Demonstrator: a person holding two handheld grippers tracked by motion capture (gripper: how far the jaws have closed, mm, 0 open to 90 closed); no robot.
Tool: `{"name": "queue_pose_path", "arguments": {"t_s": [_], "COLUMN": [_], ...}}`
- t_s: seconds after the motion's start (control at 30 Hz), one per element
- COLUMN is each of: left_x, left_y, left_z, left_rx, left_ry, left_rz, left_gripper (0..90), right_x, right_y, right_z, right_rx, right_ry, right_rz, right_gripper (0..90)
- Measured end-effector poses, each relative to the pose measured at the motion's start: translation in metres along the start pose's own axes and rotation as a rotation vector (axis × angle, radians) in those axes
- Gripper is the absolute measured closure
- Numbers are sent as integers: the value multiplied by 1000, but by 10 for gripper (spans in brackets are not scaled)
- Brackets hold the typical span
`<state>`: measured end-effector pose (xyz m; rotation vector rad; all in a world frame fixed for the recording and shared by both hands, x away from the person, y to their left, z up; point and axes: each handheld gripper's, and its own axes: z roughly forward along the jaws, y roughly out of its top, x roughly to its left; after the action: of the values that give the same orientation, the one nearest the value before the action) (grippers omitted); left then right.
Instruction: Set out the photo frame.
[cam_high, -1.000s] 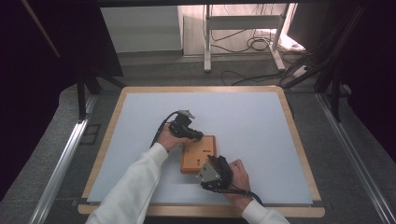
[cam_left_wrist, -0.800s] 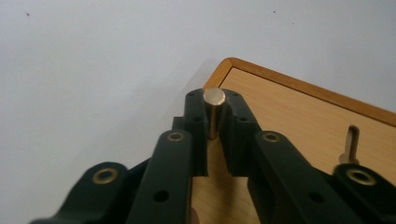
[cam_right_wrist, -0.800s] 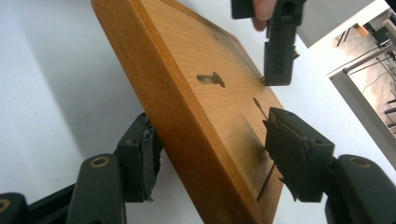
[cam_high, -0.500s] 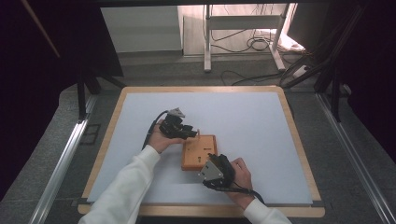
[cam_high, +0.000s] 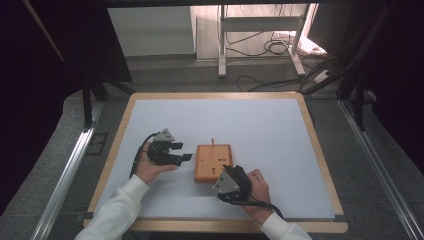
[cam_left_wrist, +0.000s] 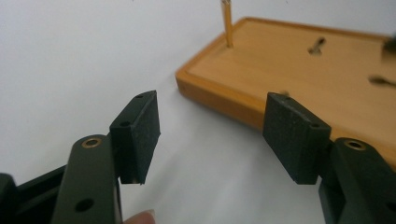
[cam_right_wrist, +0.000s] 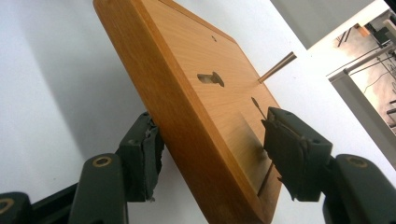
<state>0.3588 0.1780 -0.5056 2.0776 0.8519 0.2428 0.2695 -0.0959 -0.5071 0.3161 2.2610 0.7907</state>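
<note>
We saw a small wooden board (cam_high: 213, 162) lying flat on the pale blue mat (cam_high: 260, 125) of the wood-rimmed table (cam_high: 125, 125), and we took that board as our landmark. It was a shallow orange-brown tray-like slab with a raised rim, a keyhole-shaped slot (cam_right_wrist: 210, 78) cut in its face, and a thin wooden peg (cam_left_wrist: 227, 23) standing upright near its far edge. From the high view, the left gripper (cam_high: 181, 151) sat just to the left of the board, held in the person's left hand (cam_high: 150, 169), its jaws pointing toward the board's left edge but apart from it. In the left gripper view we saw its jaws (cam_left_wrist: 212, 133) spread wide with nothing between them, bare mat showing in the gap and the board's near corner lying just beyond the right pad (cam_left_wrist: 294, 135). The right gripper (cam_high: 231, 181) was at the board's near right corner, held in the person's right hand (cam_high: 257, 187). In the right gripper view its jaws (cam_right_wrist: 212, 154) stood on either side of the board's edge, one pad (cam_right_wrist: 142, 154) under or beside the rim and the other pad (cam_right_wrist: 292, 156) over the board's face; we could not tell whether the pads actually pressed the wood. White sleeves (cam_high: 117, 210) covered both forearms on the near side of the board.
</note>
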Motion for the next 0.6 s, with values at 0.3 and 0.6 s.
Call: {"name": "queue_pose_path", "arguments": {"t_s": [0.3, 0.6], "left_x": [-3, -7], "left_y": [-20, -36], "left_z": [-15, -18], "left_rx": [-21, 1], "left_ry": [-10, -9], "left_rz": [-20, -23], "left_gripper": [341, 338], "right_x": [-5, -10], "right_y": [0, 2], "right_z": [-1, -4], "right_rx": [-1, -4], "right_ry": [-12, -30], "right_rz": [9, 1], "right_gripper": [402, 436]}}
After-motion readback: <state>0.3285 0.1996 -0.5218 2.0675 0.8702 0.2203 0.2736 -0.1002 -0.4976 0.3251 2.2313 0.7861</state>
